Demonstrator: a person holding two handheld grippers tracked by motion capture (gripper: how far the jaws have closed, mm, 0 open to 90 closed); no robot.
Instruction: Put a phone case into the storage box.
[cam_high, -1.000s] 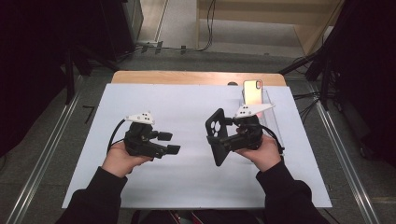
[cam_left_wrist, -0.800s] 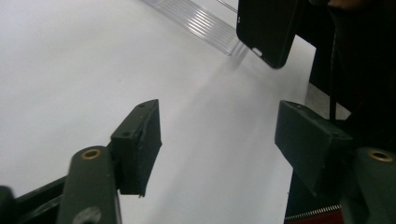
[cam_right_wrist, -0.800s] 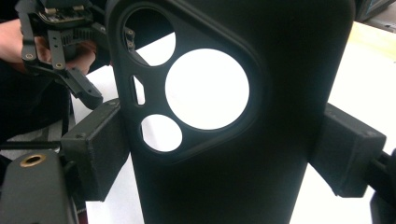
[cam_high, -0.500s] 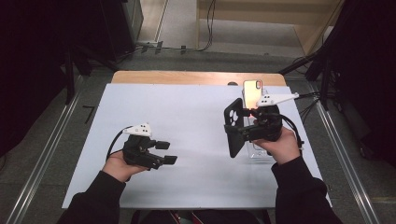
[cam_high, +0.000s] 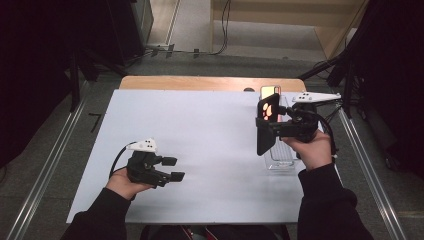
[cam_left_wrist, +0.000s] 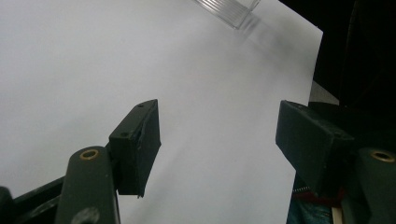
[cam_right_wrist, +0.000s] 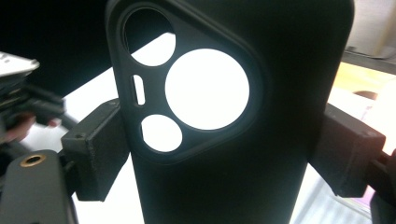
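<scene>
Overall light: dim room in the high view; only the white tabletop (cam_high: 200, 135) at centre is bright.
Surroundings: left and right edges are near black.
Glare: camera cutouts of the black phone case (cam_right_wrist: 233, 112) are blown out white.
Focus: both tool views are soft; the case is blurred.

- We count two grippers: the left gripper (cam_high: 172, 169) at the lower left of the high view, the right gripper (cam_high: 265, 122) at the right.
- We see one black phone case (cam_high: 266, 122), at the right.
- One clear plastic tray (cam_high: 280, 161) sits right of centre.
- One phone (cam_high: 269, 92) lies at the upper right.
- One white table (cam_high: 200, 130) fills the middle.
</scene>
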